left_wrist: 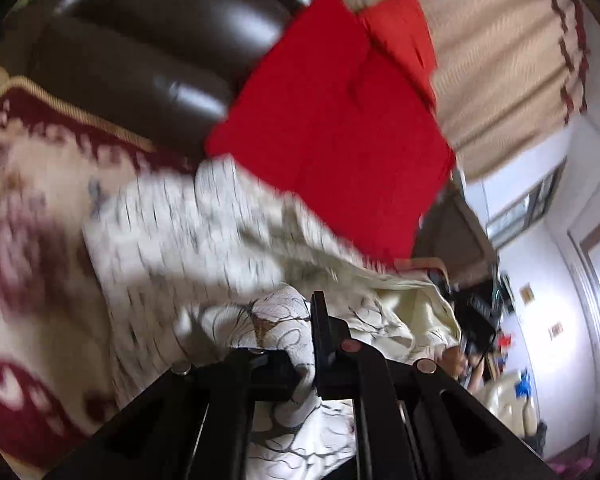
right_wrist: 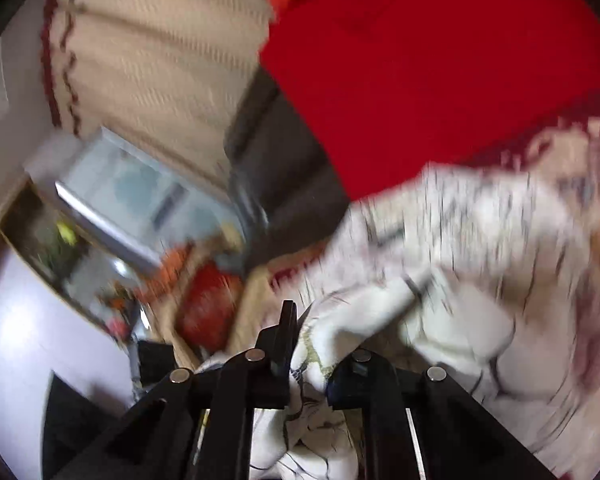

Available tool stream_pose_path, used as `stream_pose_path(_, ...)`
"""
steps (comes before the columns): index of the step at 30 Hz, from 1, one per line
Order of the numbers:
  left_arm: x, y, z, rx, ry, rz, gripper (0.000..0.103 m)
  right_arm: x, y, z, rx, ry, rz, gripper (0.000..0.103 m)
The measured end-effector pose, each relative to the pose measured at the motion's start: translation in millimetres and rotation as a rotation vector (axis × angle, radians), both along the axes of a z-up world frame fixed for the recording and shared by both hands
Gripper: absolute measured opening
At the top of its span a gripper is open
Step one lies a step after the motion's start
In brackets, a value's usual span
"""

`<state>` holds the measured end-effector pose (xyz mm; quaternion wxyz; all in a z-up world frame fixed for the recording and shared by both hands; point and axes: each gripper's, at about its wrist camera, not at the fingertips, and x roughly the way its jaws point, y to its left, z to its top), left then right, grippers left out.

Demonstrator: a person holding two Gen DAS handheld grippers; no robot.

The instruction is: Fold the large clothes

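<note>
Patterned red-and-cream blanket (left_wrist: 27,208) covers the sofa, with one red cushion (left_wrist: 328,120) at 12 o'clock. One white printed garment (left_wrist: 203,224) lies bunched across it, blurred. Left gripper (left_wrist: 306,356) fingers pinch its cloth; right gripper (right_wrist: 308,364) fingers pinch another fold. Garment edges are cut off below.

I see home living room: dark leather sofa (left_wrist: 147,44), red cushion (left_wrist: 332,128), patterned maroon-and-cream throw (left_wrist: 31,208), beige curtain (left_wrist: 496,64), window (right_wrist: 139,196), small pictures on white wall (left_wrist: 540,312).
</note>
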<state>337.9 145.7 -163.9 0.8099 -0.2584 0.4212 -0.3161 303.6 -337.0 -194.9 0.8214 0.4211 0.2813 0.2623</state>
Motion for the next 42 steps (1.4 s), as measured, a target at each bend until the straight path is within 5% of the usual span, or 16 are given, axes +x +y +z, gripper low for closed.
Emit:
stream_pose_path(5,88.7,25.2,-24.4,-0.024,0.107,0.142,0.007,61.6,-65.1,-28.6,0.208,0.075,-0.171,0.012)
stream_pose_path(8,129.1,28.0,-72.4,-0.051,0.254,0.172,0.007,91.6,-88.8,-79.3,0.293,0.238,-0.211,0.014)
stream_pose_path(12,148.3,18.9,-112.0,-0.061,0.342,0.181,0.008,89.5,-100.0,-123.5,0.361,0.302,-0.268,0.018)
stream_pose_path(15,147.7,26.7,-108.3,-0.163,0.333,0.203,0.009,75.0,-111.3,-136.0,0.405,0.301,-0.347,0.025)
stream_pose_path(16,146.2,29.7,-104.1,-0.190,0.331,0.208,0.015,70.2,-116.4,-135.5,0.415,0.286,-0.372,0.030)
stream_pose_path(18,139.5,35.0,-89.1,-0.253,0.314,0.217,0.034,54.5,-127.1,-125.5,0.424,0.223,-0.435,0.074)
stream_pose_path(20,127.6,38.3,-67.4,-0.301,0.252,0.220,0.068,42.1,-124.8,-103.4,0.384,0.114,-0.464,0.074)
stream_pose_path(24,96.0,44.0,-35.9,-0.349,0.122,0.258,0.086,35.7,-90.5,-55.6,0.192,0.019,-0.347,0.074)
stream_pose_path(32,33.4,-11.8,-19.2,-0.160,0.017,0.130,0.086,17.3,11.1,-23.4,-0.103,-0.015,-0.153,0.071)
stream_pose_path(36,45.8,-56.3,-31.2,0.040,0.037,0.104,0.086,19.2,36.8,-33.5,-0.127,0.025,-0.123,0.071)
stream_pose_path(42,103.3,-60.3,-72.5,0.387,0.152,0.258,0.086,30.4,37.0,-53.3,-0.222,0.132,-0.196,0.067)
